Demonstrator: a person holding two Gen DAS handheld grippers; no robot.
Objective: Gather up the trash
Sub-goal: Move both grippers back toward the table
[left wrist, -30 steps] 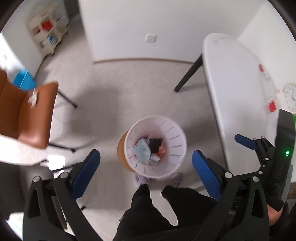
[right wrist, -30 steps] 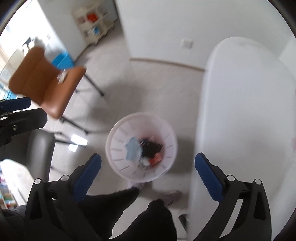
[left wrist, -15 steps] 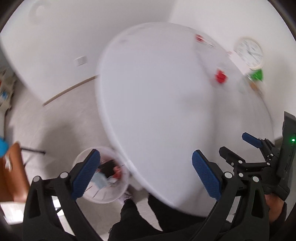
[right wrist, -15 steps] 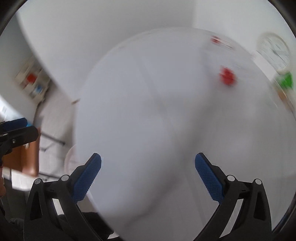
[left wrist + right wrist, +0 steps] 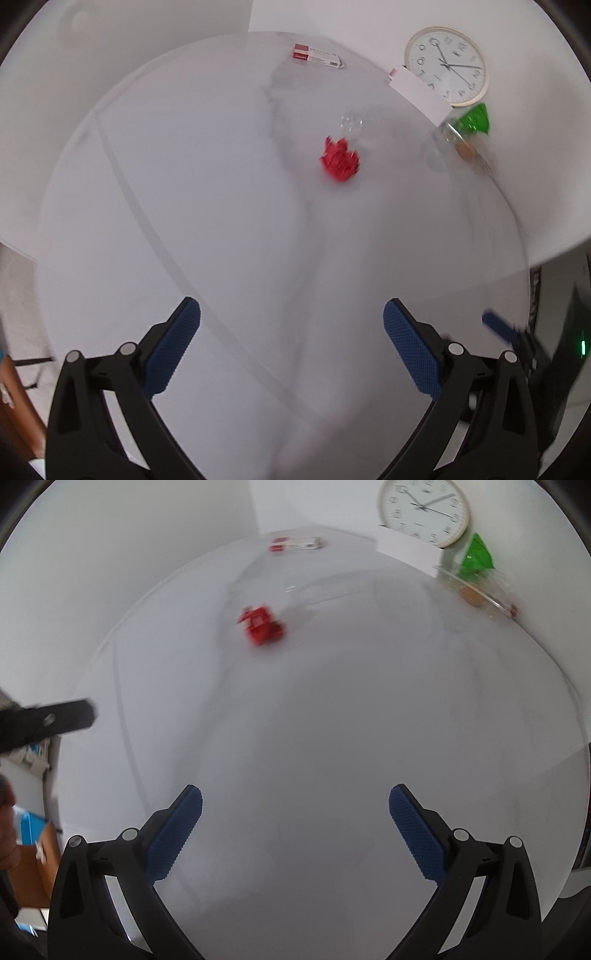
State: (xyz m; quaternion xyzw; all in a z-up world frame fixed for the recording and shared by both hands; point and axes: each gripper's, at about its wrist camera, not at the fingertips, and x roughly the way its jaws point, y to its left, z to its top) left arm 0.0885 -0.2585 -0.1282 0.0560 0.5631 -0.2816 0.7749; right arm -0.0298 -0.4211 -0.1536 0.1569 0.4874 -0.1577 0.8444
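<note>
Left gripper (image 5: 291, 336) and right gripper (image 5: 295, 819) both spread wide, empty, above white table (image 5: 221, 221). Crumpled red wrapper (image 5: 340, 160) lies loose beside clear plastic container (image 5: 448, 142); contents unclear.

My left tongs (image 5: 291, 347) and right tongs (image 5: 295, 830) are black with blue dotted pads. The desk (image 5: 229, 221) is white with grey veins. The crumpled wrapper (image 5: 339, 159) is red, the plastic scrap (image 5: 474, 118) green, the clock (image 5: 445, 64) cream-rimmed.
</note>
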